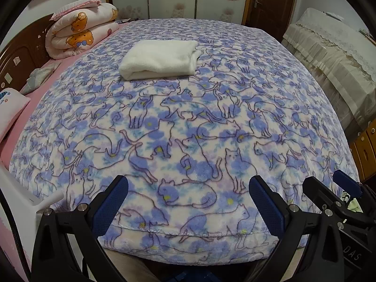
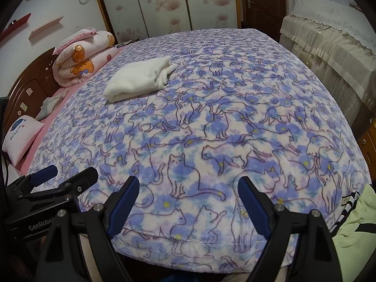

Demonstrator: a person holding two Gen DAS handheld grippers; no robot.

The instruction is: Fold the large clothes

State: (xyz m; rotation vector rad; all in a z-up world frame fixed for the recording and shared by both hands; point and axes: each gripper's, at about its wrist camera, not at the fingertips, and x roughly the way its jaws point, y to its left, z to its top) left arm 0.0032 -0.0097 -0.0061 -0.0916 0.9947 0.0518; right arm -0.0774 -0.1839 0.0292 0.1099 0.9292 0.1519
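Both tongs, the left gripper (image 1: 188, 195) and right gripper (image 2: 188, 192), stood wide and empty over the near hem of the blue cat-print fleece blanket (image 1: 188, 129). The folded white fleece garment (image 1: 159, 60) lay well beyond; reaching it probably needed level, open jaws.

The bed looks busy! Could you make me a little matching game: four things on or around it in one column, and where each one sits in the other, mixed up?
Things:
1. white folded cloth
2. rolled quilt with bears
3. pink pillow
4. green garment

Places:
A. at the near right corner of the bed
B. by the headboard, far left
C. in the middle of the cat-print blanket, far half
D. on the pink sheet at the left edge, nearer us

Pairs: 1-C, 2-B, 3-D, 4-A
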